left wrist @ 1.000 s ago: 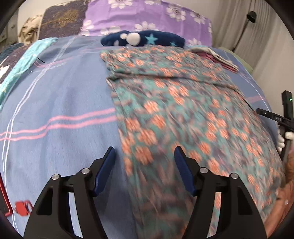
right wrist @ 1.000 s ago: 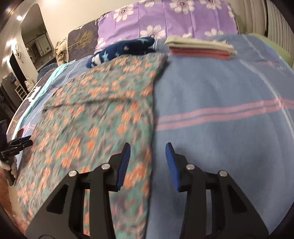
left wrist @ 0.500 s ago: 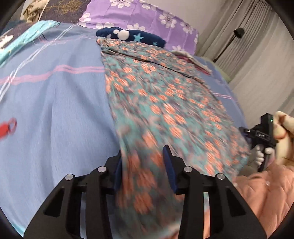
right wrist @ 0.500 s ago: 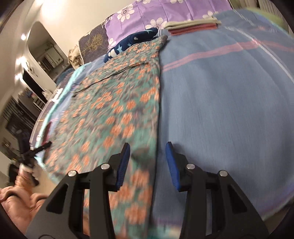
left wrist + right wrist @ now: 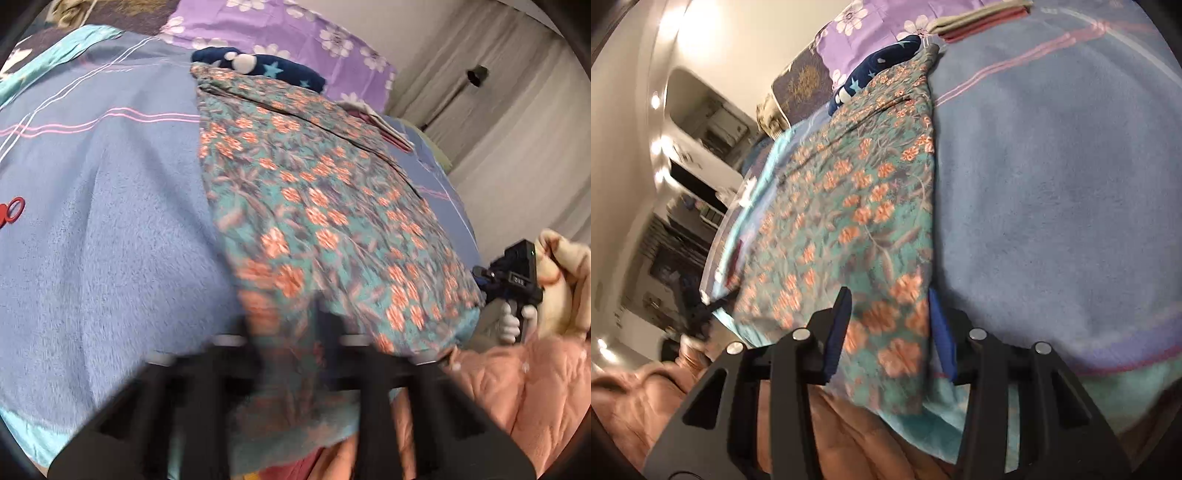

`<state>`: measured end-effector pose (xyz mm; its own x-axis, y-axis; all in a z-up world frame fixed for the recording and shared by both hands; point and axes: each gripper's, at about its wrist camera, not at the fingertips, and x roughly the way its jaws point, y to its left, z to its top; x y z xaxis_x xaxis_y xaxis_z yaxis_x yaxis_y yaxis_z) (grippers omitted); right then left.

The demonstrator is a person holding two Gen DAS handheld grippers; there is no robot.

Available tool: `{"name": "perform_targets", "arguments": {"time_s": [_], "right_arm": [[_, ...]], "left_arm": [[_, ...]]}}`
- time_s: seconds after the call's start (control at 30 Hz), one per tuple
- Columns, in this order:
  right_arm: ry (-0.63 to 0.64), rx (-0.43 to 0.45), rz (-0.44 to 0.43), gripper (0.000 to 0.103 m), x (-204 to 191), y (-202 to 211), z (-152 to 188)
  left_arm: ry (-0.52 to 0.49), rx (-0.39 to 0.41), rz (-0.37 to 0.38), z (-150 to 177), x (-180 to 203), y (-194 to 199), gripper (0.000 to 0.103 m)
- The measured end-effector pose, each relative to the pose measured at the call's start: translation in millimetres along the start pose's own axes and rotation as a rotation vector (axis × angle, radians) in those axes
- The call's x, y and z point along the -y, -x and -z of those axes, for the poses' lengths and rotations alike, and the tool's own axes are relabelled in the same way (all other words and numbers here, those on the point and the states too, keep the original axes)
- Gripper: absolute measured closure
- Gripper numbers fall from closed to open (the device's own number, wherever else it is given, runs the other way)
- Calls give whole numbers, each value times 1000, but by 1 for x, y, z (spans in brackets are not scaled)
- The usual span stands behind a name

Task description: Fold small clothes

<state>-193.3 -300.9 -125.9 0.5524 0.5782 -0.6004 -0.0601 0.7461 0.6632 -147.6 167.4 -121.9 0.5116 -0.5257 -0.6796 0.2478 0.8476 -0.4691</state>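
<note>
A teal garment with orange flowers lies flat and lengthwise on the blue blanket; it also shows in the right wrist view. My left gripper is blurred at the garment's near left corner, its jaws close together with cloth between them. My right gripper is open, its blue-padded jaws straddling the garment's near right corner at the bed edge. The right gripper also shows in the left wrist view.
A navy star-print cloth and purple flowered pillow lie at the bed's far end. A folded stack sits at the far right. My pink quilted clothing is at the near edge.
Both grippers dropped to the garment's near edge at the bed's front. The left jaws narrowed around the near left corner; the right jaws stayed open.
</note>
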Motion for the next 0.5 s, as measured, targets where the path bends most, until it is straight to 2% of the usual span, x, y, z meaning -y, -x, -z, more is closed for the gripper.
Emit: {"name": "perform_targets", "arguments": {"time_s": [0.07, 0.13, 0.33, 0.5], "right_arm": [[-33, -5, -27, 97, -4, -5, -6], [-54, 54, -113, 99, -9, 5, -16], [33, 260, -232, 100, -47, 63, -52], [172, 404, -262, 101, -86, 121, -38]], "left_arm": [[4, 24, -11, -5, 5, 2, 100], [-44, 77, -29, -11, 20, 13, 100], [-129, 340, 70, -46, 60, 80, 100], [-154, 453, 137, -38, 84, 122, 100]]}}
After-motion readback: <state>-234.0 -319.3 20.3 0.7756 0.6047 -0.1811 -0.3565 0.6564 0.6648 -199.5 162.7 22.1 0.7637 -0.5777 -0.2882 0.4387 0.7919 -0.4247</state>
